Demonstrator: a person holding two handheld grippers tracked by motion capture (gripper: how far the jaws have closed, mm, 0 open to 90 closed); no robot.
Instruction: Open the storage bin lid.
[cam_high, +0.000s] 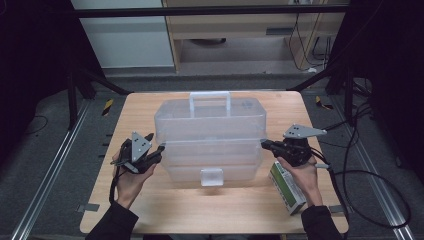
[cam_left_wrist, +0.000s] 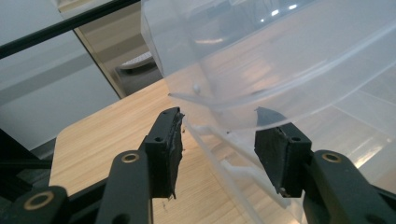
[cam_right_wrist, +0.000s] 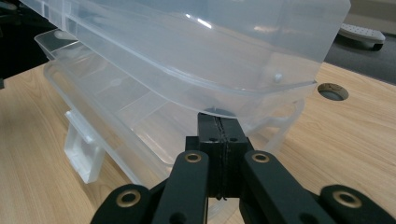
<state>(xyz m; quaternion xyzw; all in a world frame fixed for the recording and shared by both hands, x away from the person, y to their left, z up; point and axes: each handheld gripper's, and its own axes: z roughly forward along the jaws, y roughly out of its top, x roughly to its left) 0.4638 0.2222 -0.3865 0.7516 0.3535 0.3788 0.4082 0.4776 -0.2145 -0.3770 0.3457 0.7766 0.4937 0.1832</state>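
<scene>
A clear plastic storage box (cam_high: 210, 125) with a carry handle (cam_high: 210, 96) stands mid-table, its lid (cam_right_wrist: 210, 42) tilted up off the base (cam_right_wrist: 130, 107). My left gripper (cam_high: 159, 150) is at the box's left end. It is open (cam_left_wrist: 219, 135), its jaws straddle the base's rim, and the right jaw's tip sits under the lid (cam_left_wrist: 280, 56). At the box's right end my right gripper (cam_high: 264, 144) is shut (cam_right_wrist: 218, 122), with nothing between the pads and its tips just under the lid's lower edge.
A green-and-white carton (cam_high: 287, 186) lies on the wooden table (cam_high: 235, 210) under the right hand. The box's front latch (cam_high: 211, 176) hangs loose. A round cable hole (cam_right_wrist: 332, 91) is in the tabletop beyond the box. Cables trail off the table's right side.
</scene>
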